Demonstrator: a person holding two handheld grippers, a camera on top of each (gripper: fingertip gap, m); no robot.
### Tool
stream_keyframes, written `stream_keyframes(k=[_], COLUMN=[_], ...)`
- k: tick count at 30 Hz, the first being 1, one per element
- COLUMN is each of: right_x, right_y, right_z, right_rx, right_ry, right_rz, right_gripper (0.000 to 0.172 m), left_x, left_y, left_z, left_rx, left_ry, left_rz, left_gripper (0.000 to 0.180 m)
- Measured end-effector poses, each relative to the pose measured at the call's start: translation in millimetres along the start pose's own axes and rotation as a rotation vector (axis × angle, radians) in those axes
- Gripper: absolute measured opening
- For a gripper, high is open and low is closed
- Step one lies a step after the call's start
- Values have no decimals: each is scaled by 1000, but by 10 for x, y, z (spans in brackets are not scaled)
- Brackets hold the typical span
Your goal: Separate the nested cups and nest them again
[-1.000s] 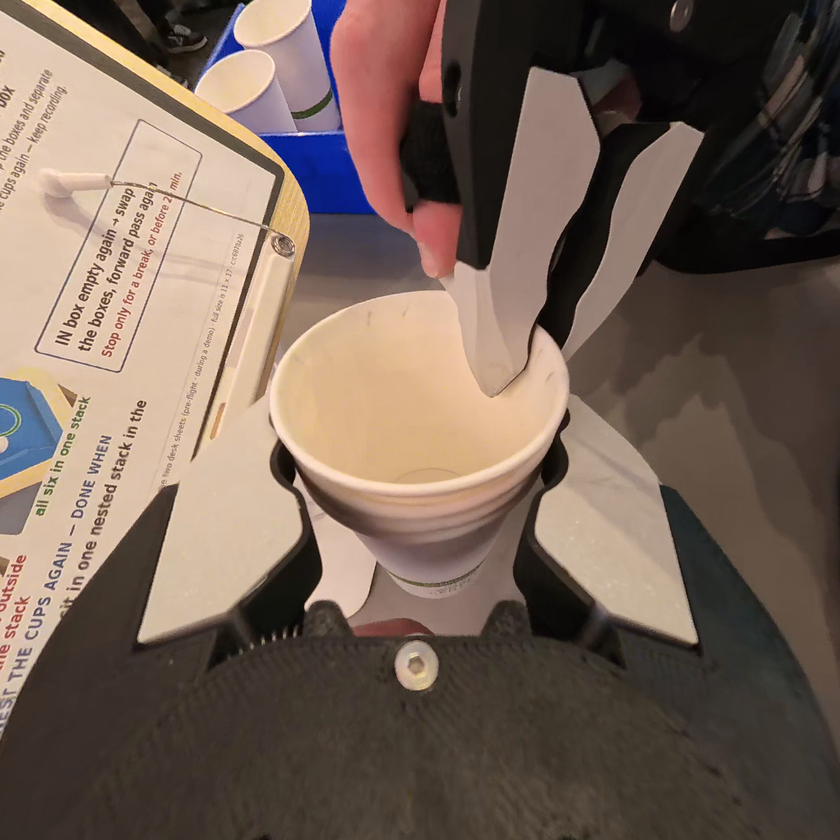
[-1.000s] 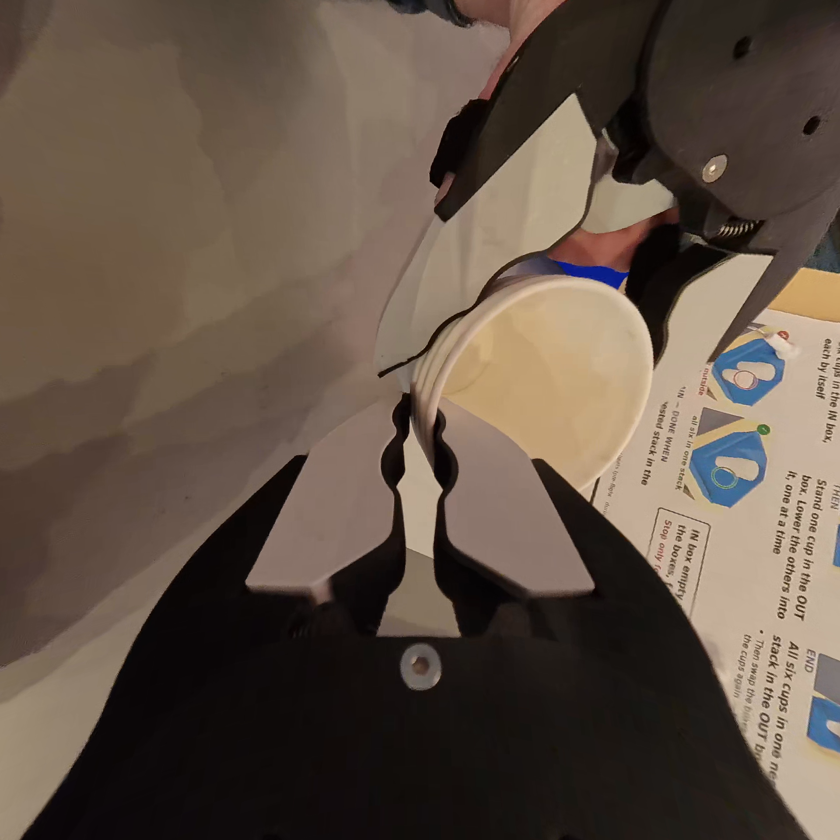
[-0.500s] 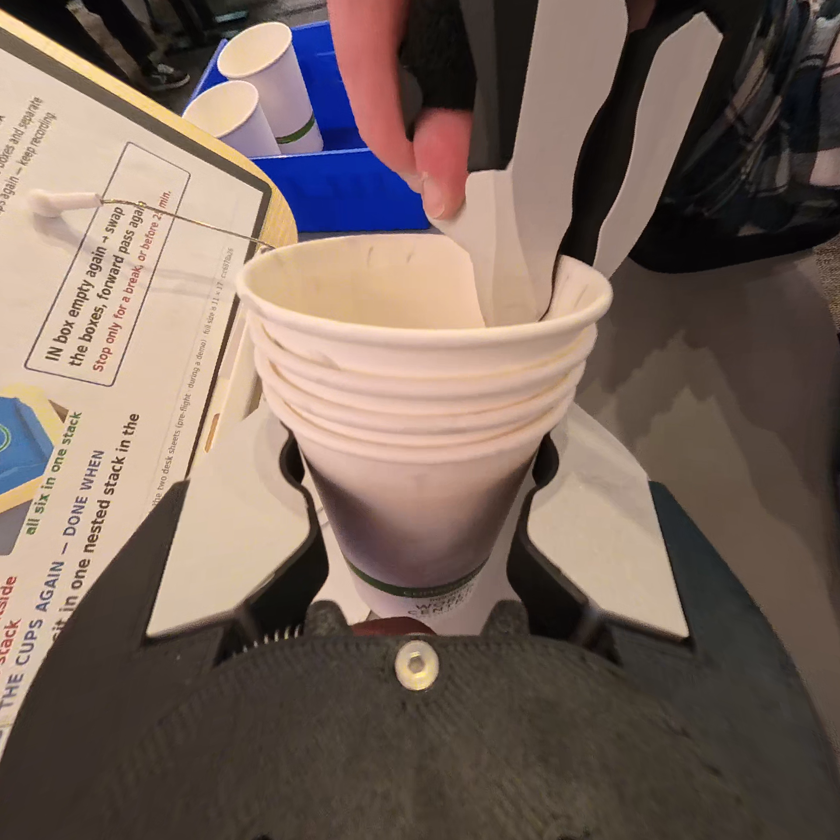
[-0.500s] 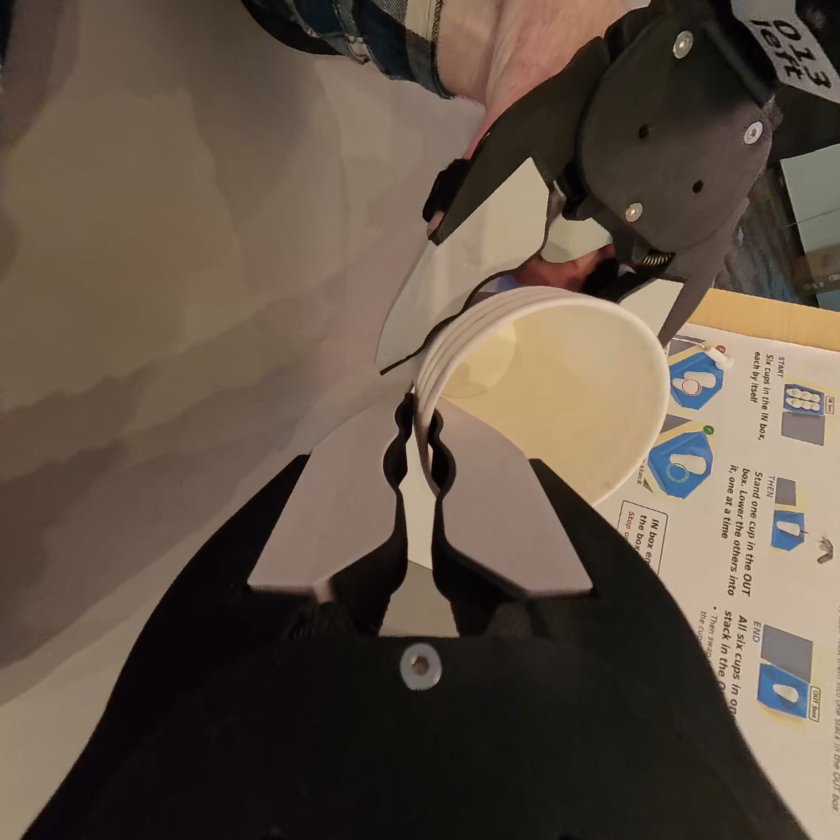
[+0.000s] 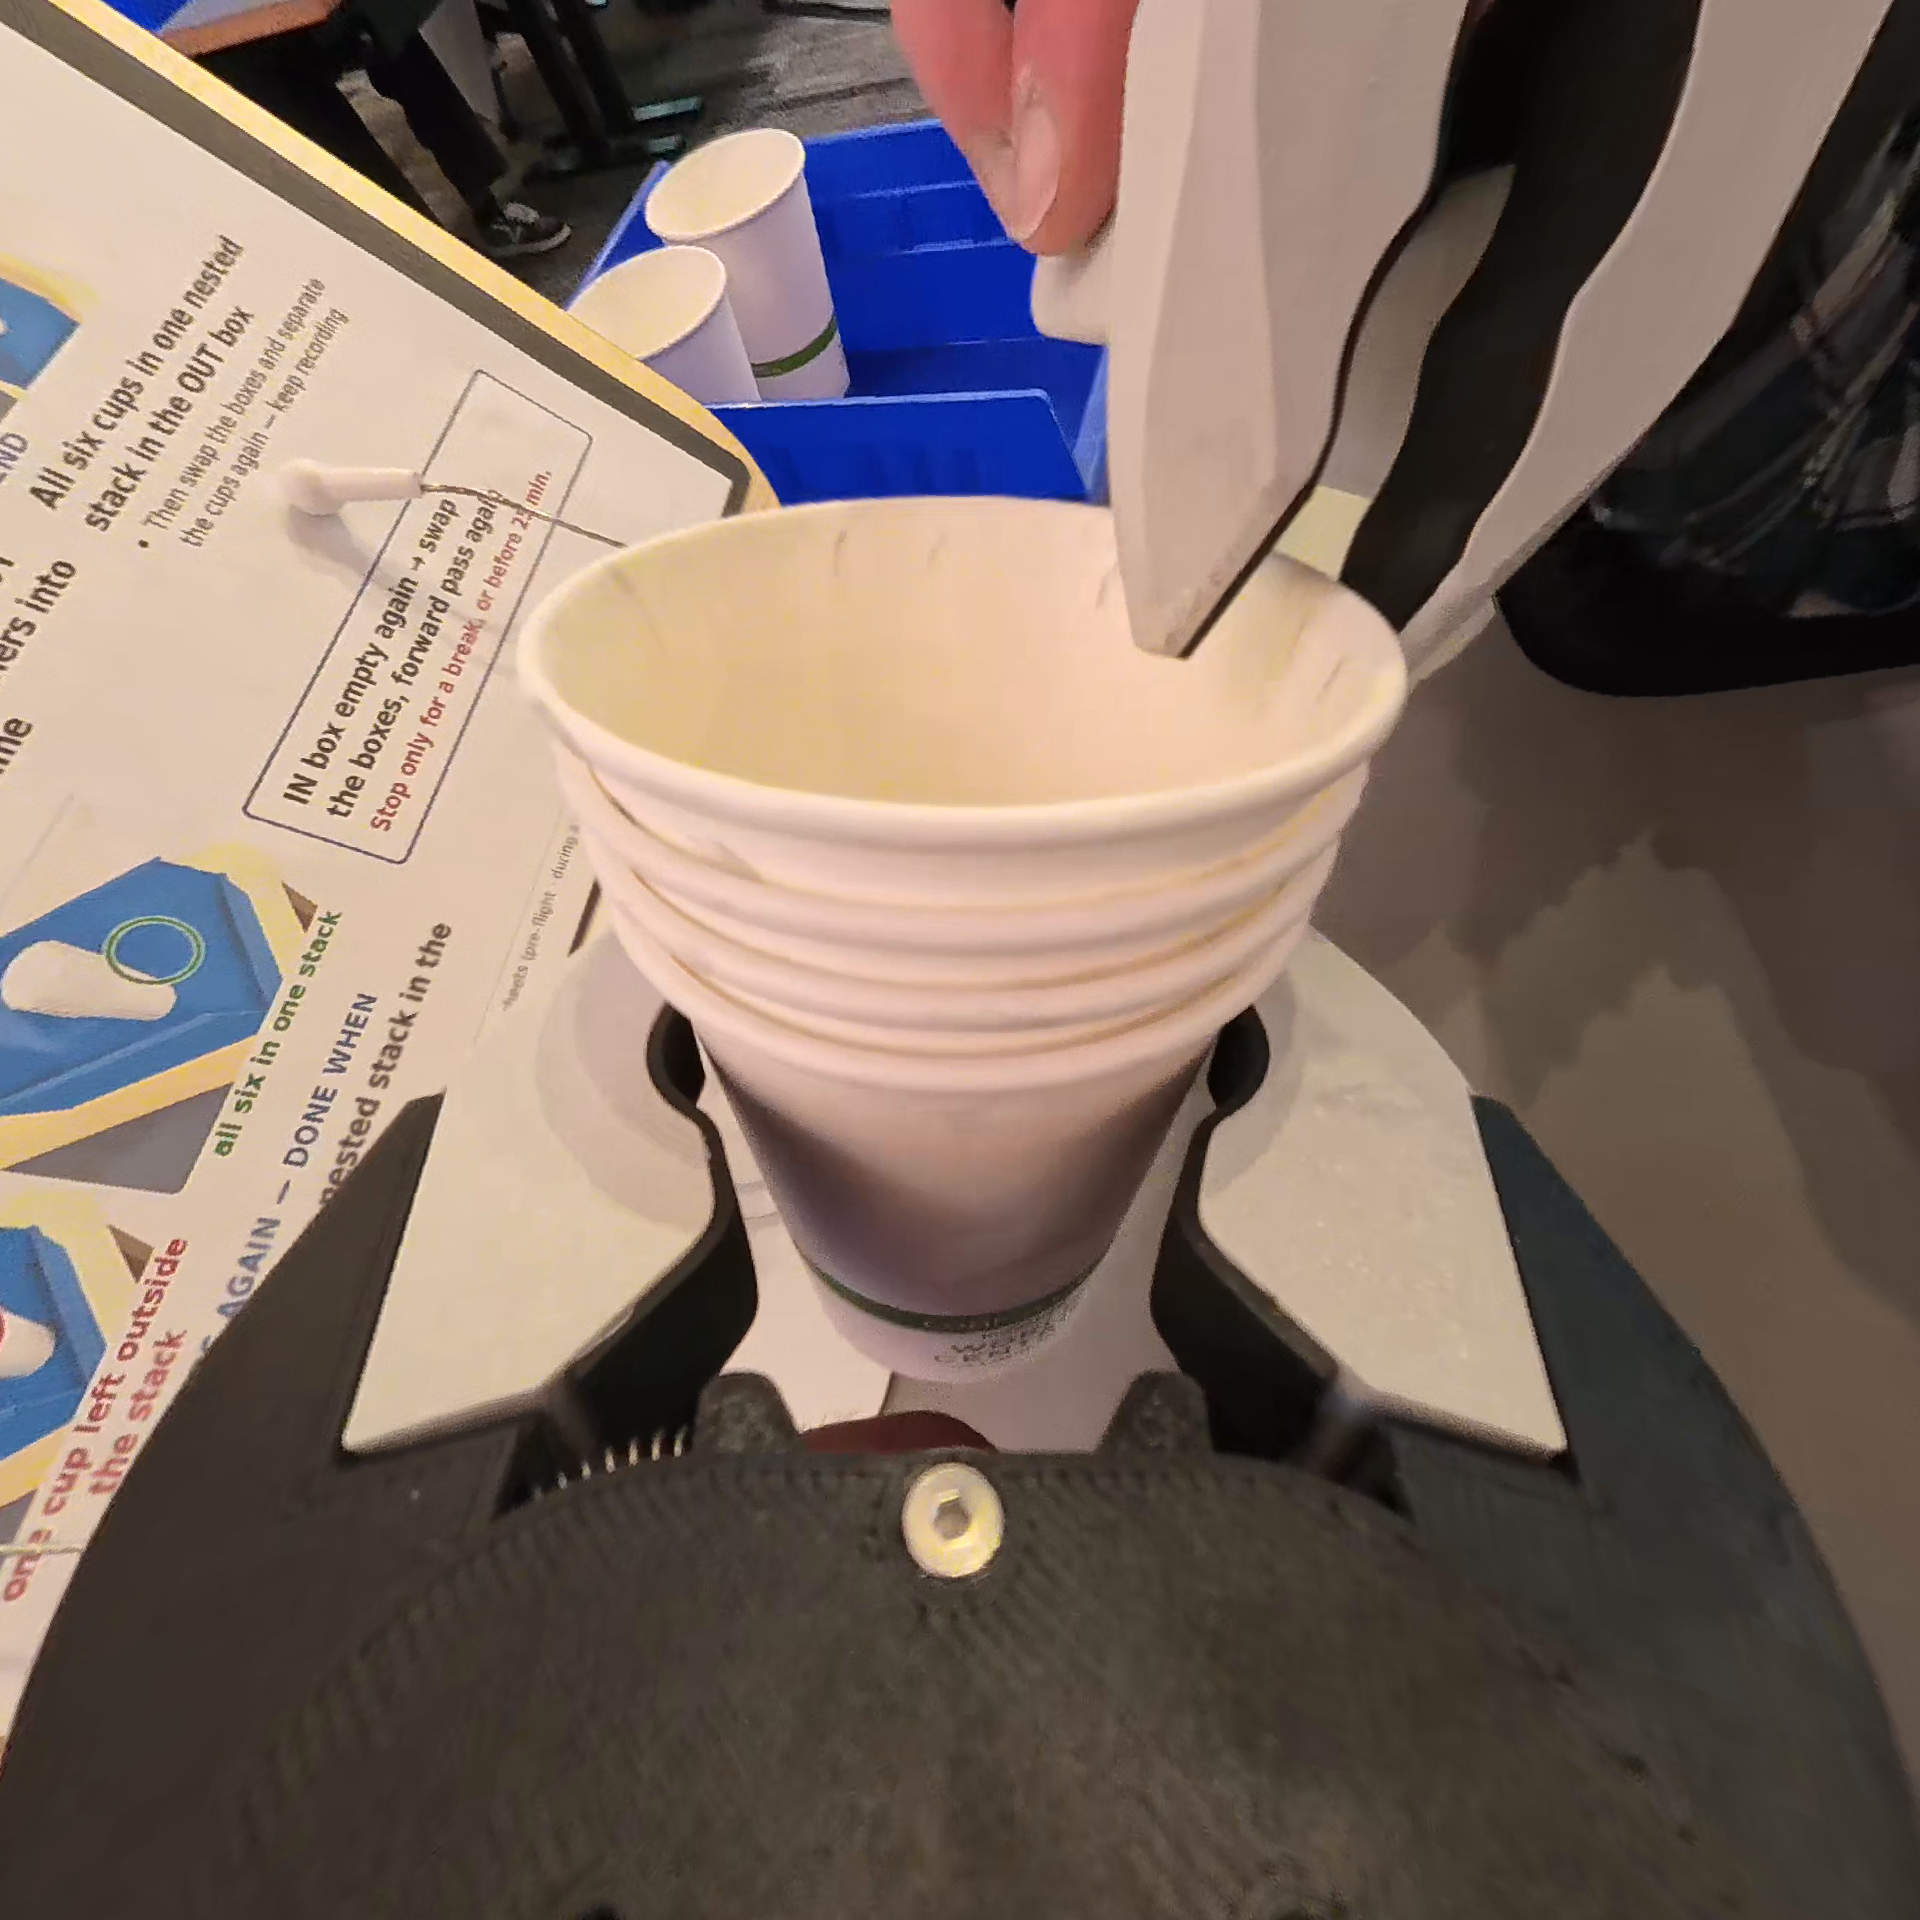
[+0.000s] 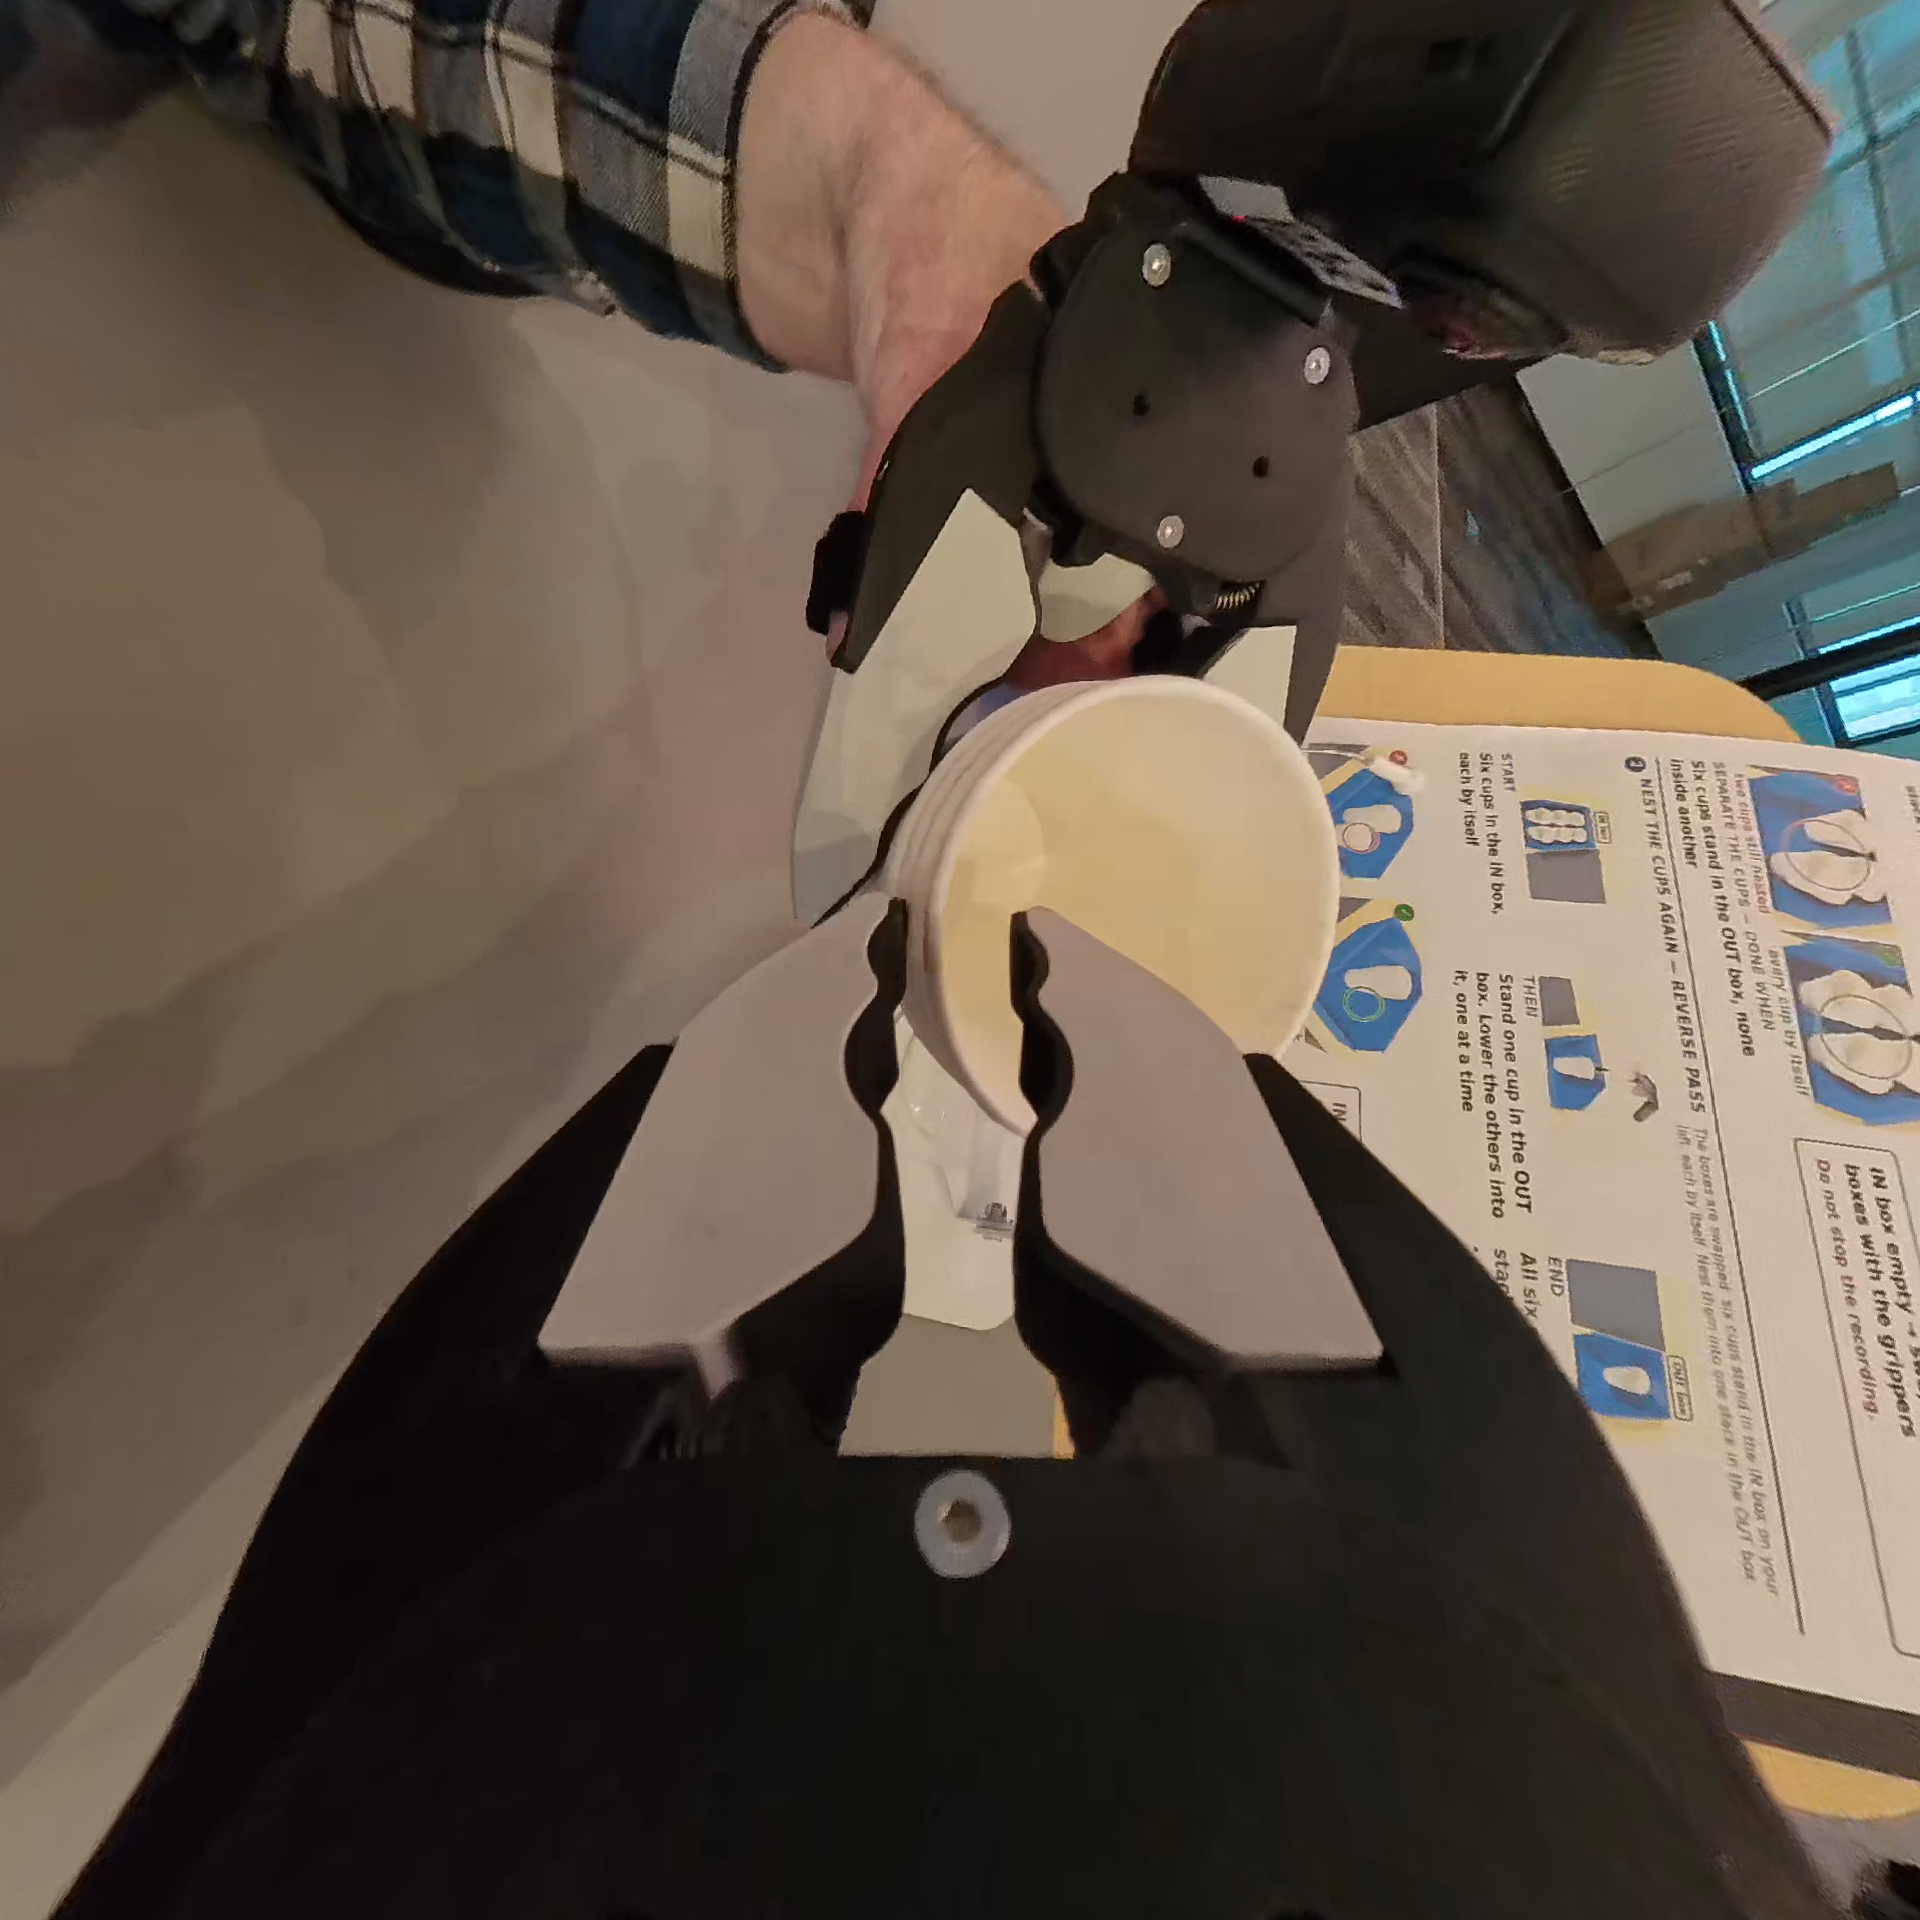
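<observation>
The left tongs [image 5: 956,1049] point forward and clamp the lowest cup of the nested paper cup stack [image 5: 956,914] above the desk [image 5: 1662,987]. The right tongs [image 6: 961,935] come from above, slightly parted, straddling the top rim; they seem not to press it.

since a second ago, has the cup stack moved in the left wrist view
Yes. The cup stack has risen in the left claw; more rims now show above it.
</observation>
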State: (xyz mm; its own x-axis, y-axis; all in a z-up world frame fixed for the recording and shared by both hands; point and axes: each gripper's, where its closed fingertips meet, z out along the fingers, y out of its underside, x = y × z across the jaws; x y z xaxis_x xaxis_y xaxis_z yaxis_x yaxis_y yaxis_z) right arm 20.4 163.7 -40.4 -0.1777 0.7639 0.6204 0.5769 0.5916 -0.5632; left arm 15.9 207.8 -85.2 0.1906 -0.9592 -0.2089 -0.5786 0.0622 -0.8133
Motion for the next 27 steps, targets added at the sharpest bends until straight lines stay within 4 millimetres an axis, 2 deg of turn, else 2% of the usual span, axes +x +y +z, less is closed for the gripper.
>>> stream_keyframes(k=[6, 10, 17, 27], right_x=[37, 49, 20, -18], right_y=[-38, -56, -68, -66], right_z=[-18, -40, -26, -20], right_rx=[11, 27, 26, 34], right_ry=[21, 21, 10, -19], right_rz=[12, 30, 16, 27], right_gripper=[12, 14, 6, 4], left_x=[-58, -69, -83, -77], left_y=[-34, -36, -12, 37], left_z=[-29, -32, -31, -1], left_rx=[20, 19, 1, -34], left_ry=[-33, -44, -57, -69], left_rz=[-12, -9, -5, 20], left_gripper=[96, 96, 96, 96])
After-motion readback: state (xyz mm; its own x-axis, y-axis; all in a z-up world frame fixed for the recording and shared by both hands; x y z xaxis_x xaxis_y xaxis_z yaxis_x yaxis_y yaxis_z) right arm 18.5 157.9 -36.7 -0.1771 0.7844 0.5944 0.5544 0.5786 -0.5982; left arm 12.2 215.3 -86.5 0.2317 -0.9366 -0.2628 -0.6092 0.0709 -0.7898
